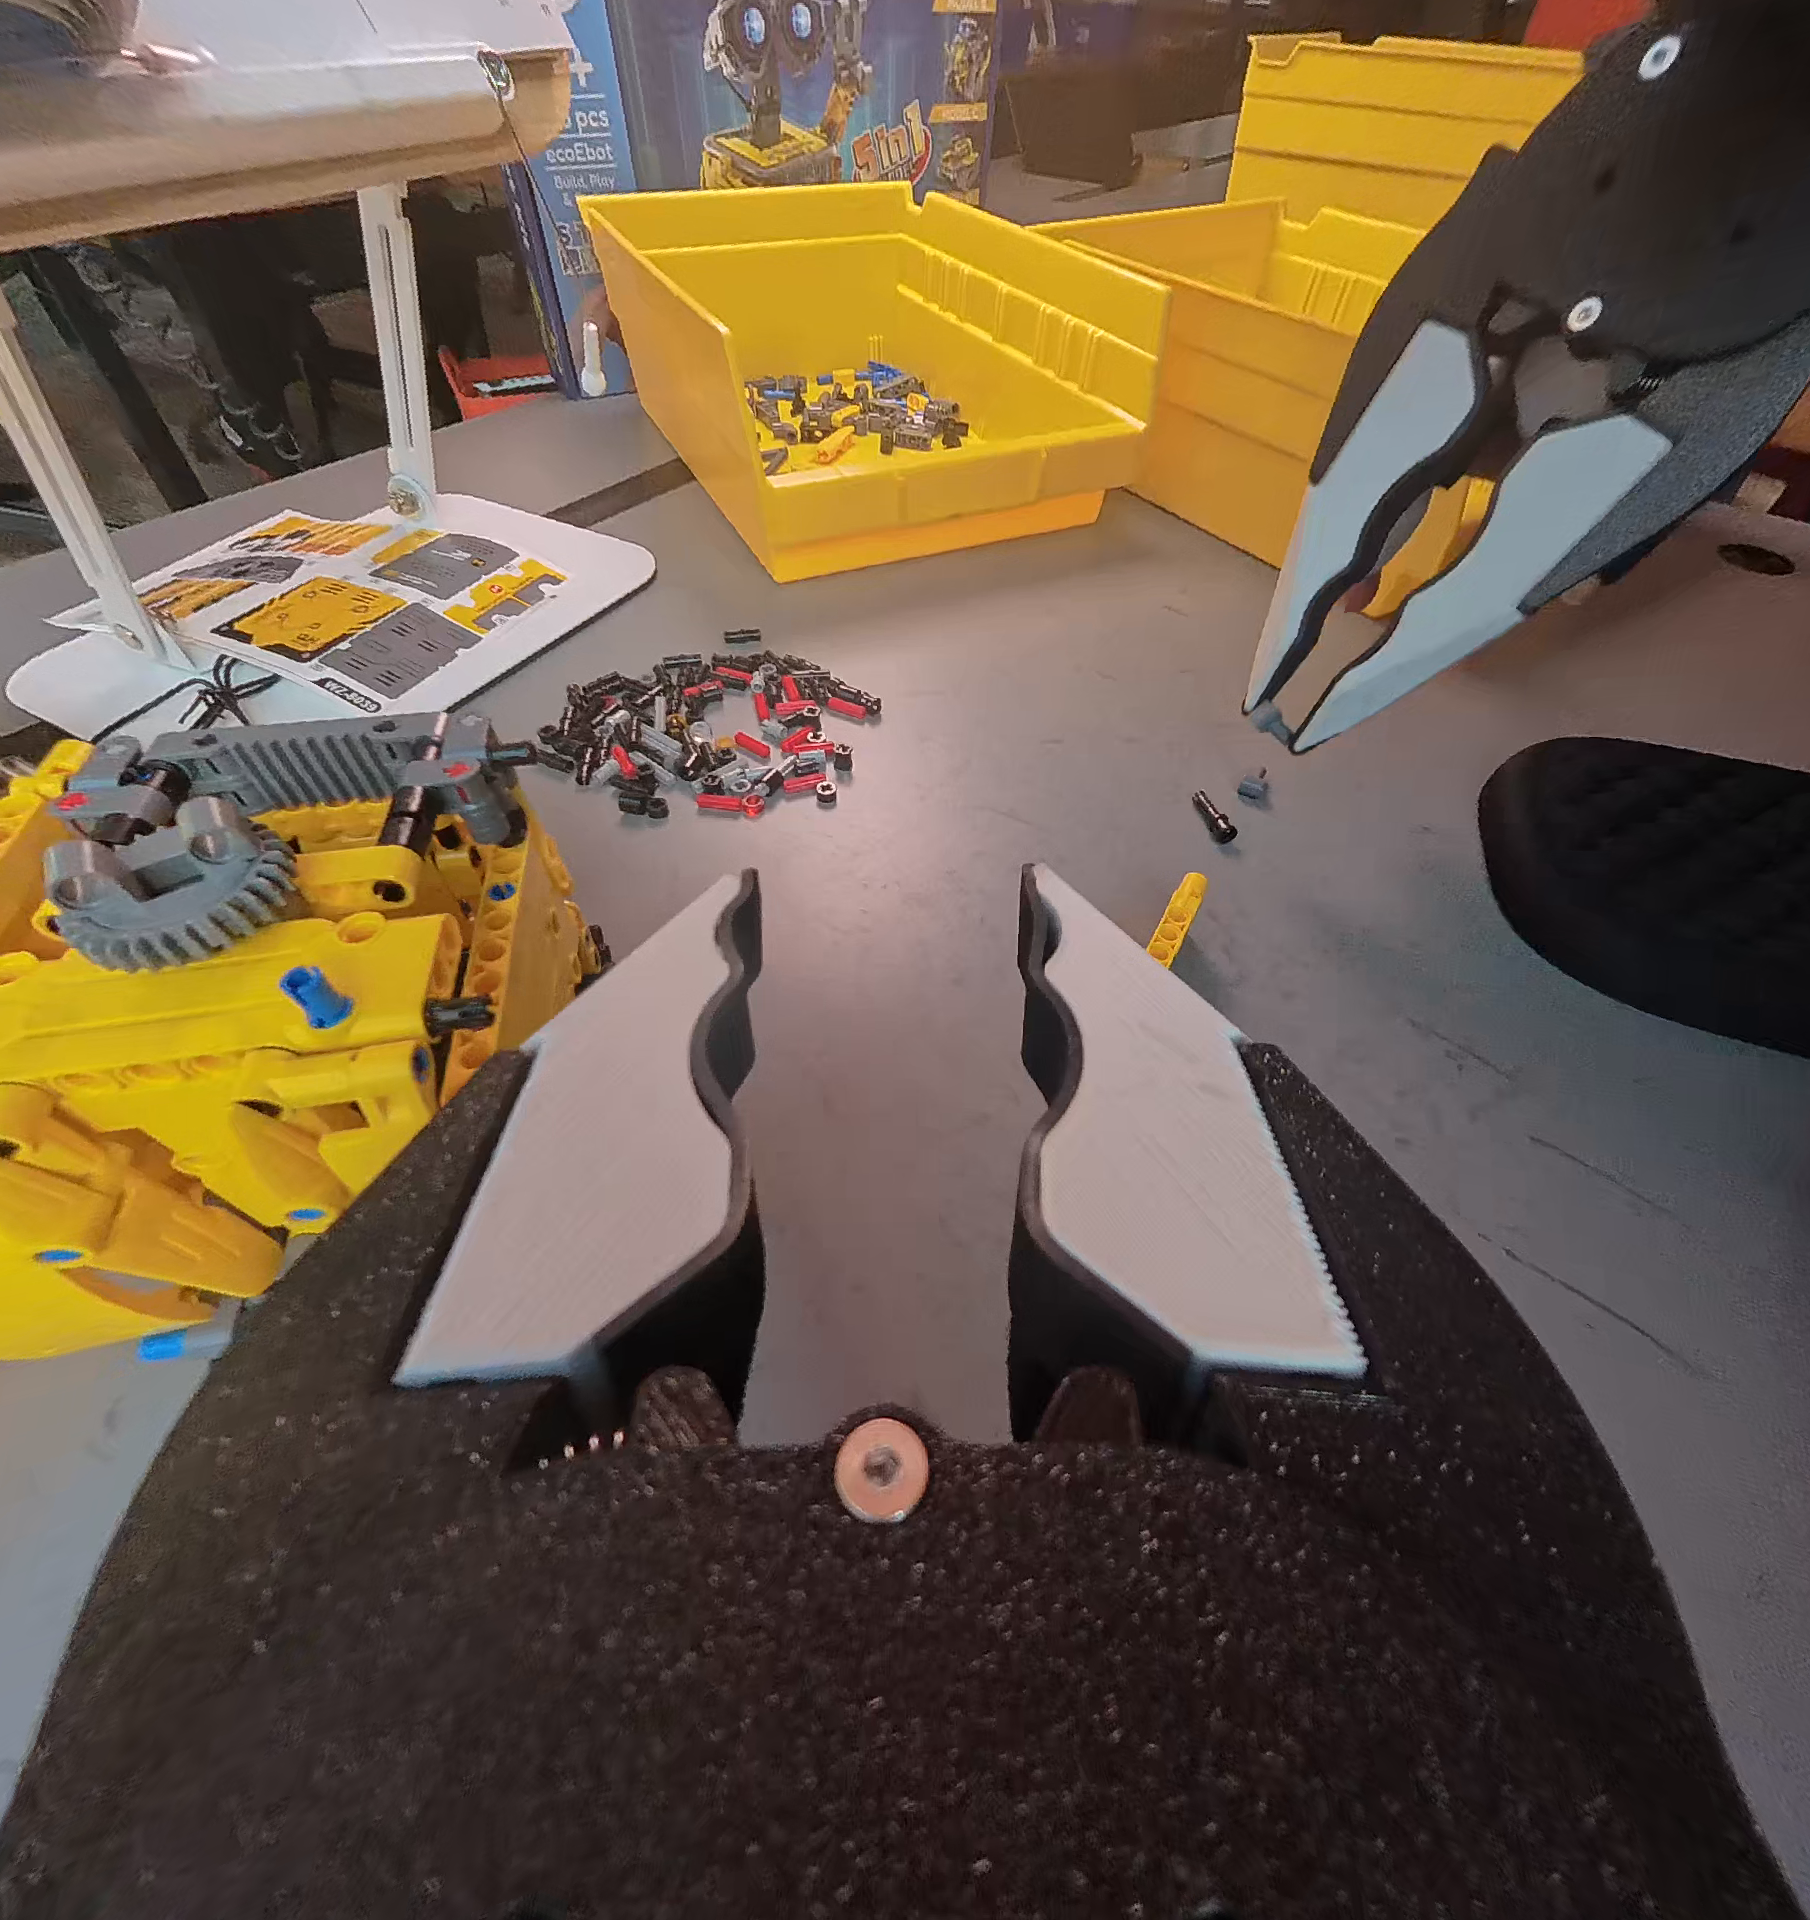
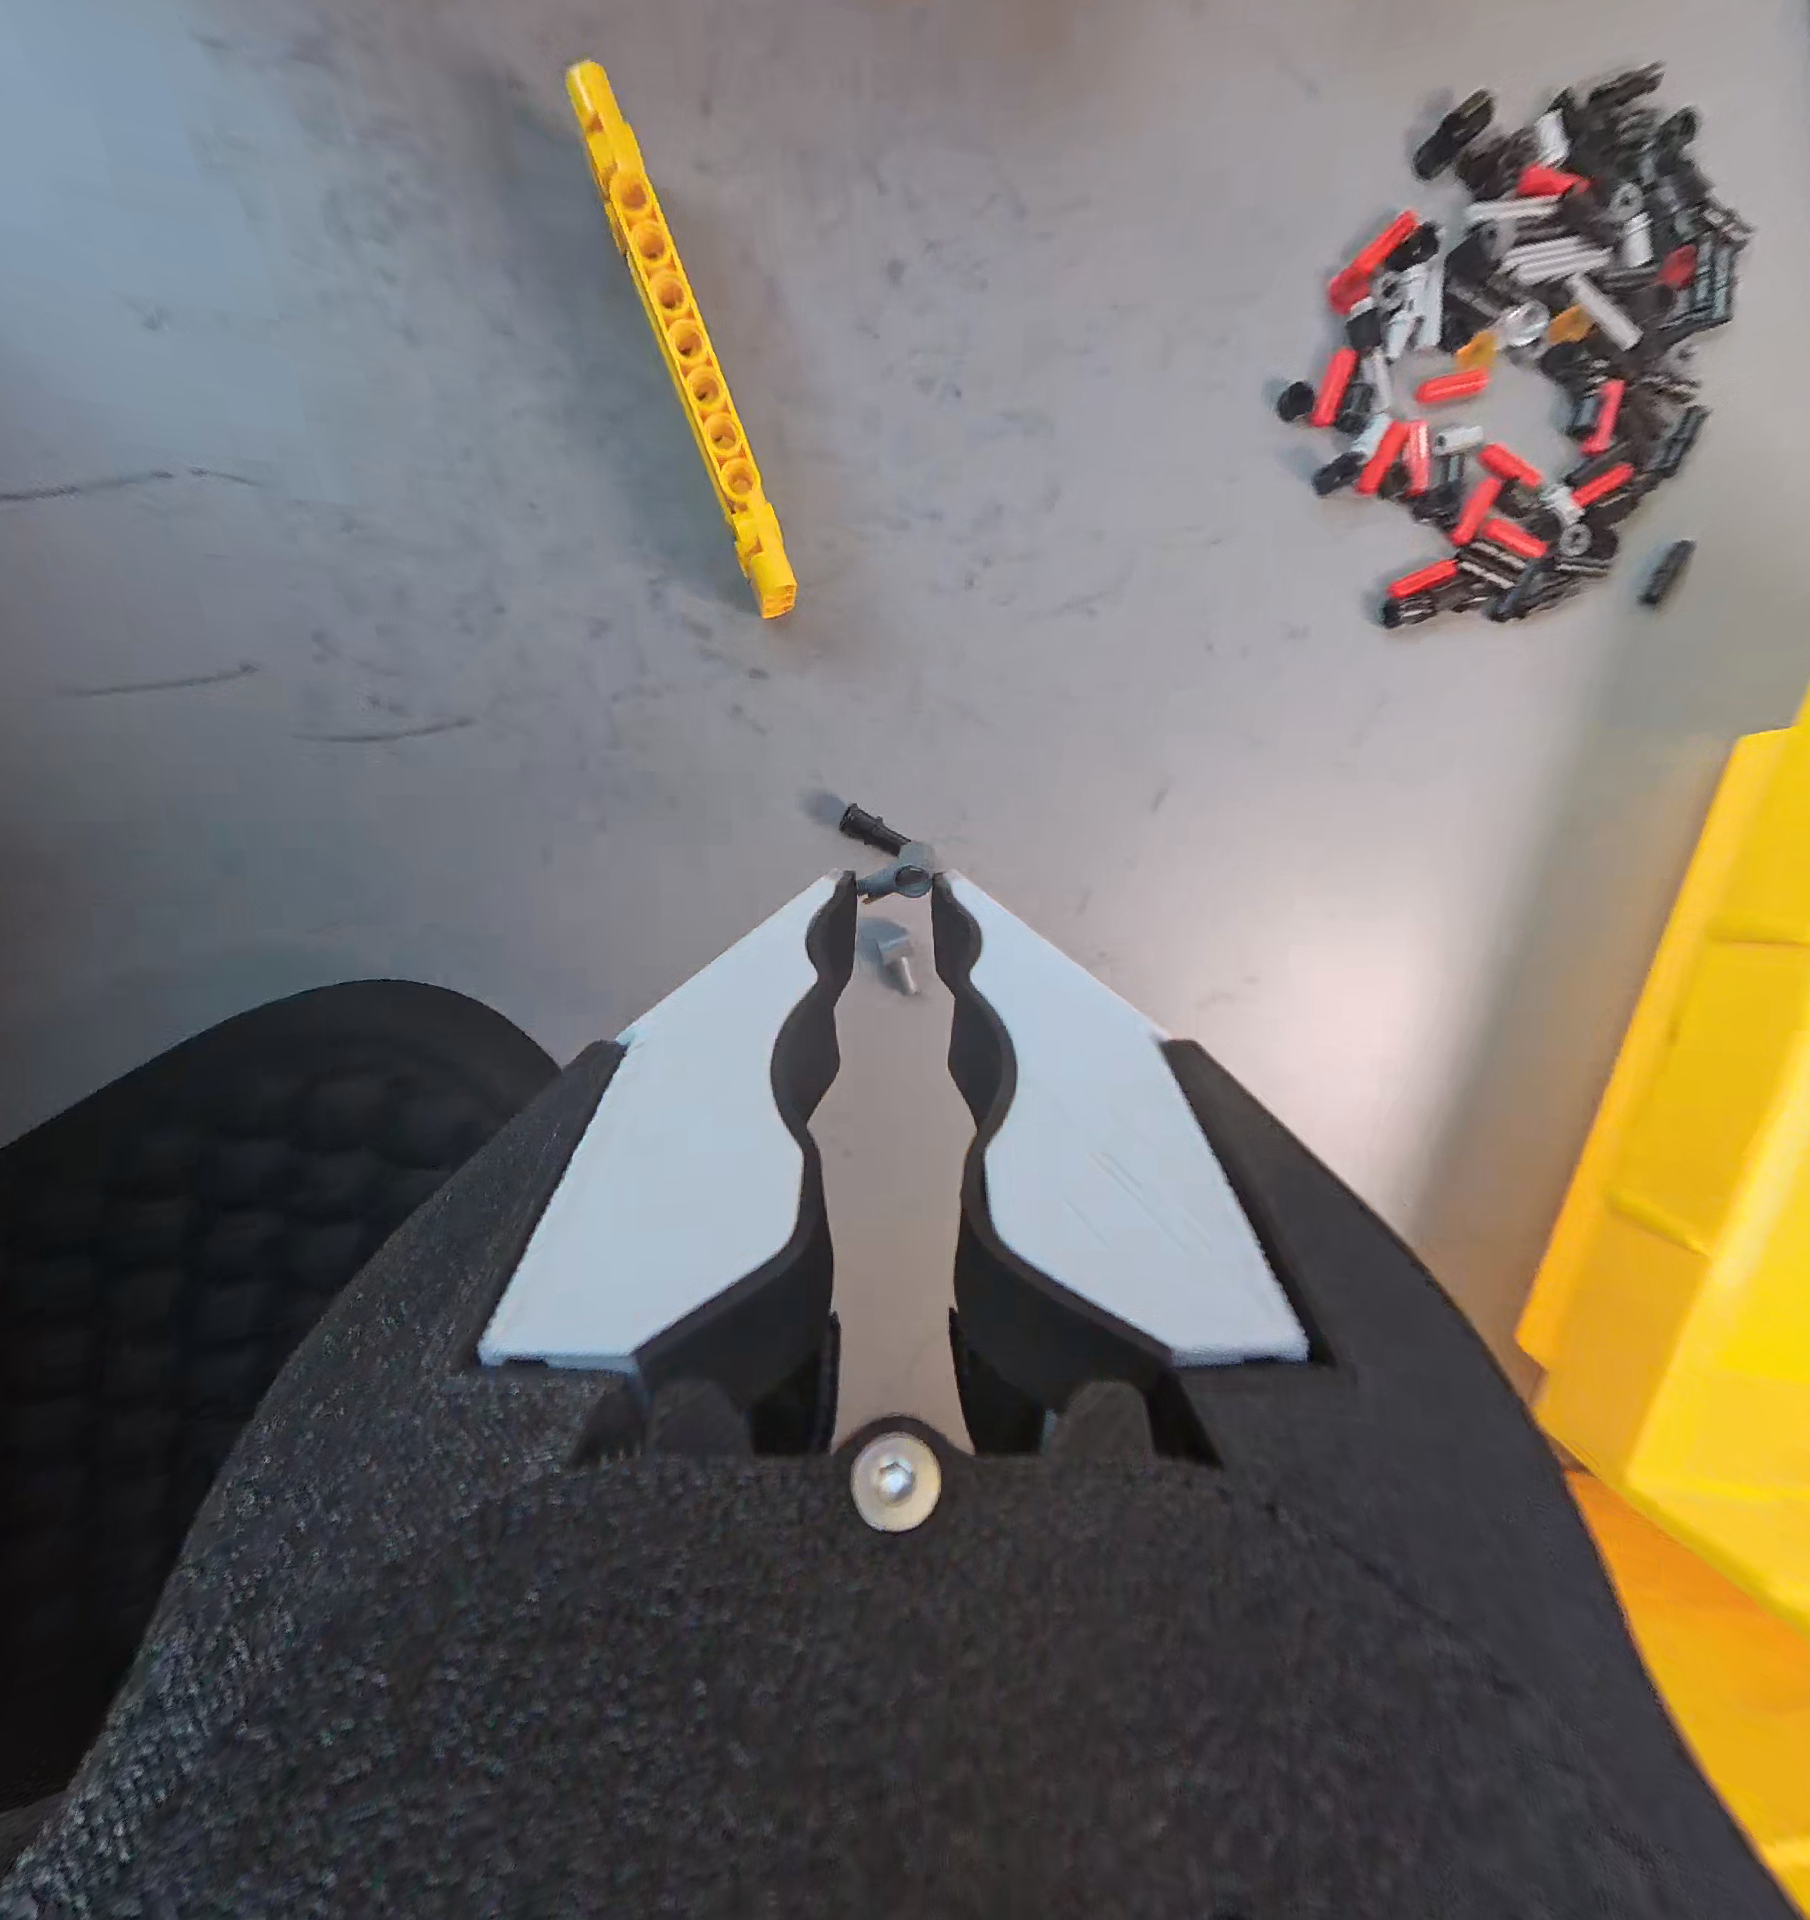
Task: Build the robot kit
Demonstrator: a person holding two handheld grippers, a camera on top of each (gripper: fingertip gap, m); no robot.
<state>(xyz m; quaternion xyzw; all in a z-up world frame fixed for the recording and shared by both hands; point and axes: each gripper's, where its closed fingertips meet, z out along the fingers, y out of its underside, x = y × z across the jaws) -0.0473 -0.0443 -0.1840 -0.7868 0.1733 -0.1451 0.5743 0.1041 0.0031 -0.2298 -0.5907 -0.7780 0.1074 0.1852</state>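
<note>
Both views are brightly and evenly lit from overhead, with a pale sheen on the grey bench (image 1: pixel 984 623) between the left hand-held gripper (image 1: pixel 888 894) fingers and a soft glare patch right of the right hand-held gripper (image 2: pixel 888 881). Shadows are soft and short, pooling dark under the black mat (image 2: pixel 153 1195). Wide-angle distortion bows the yellow bins (image 1: pixel 880 364) and the edges, and the right wrist view is slightly motion-blurred, smearing the pile of small connector pieces (image 2: pixel 1514 364).
</note>
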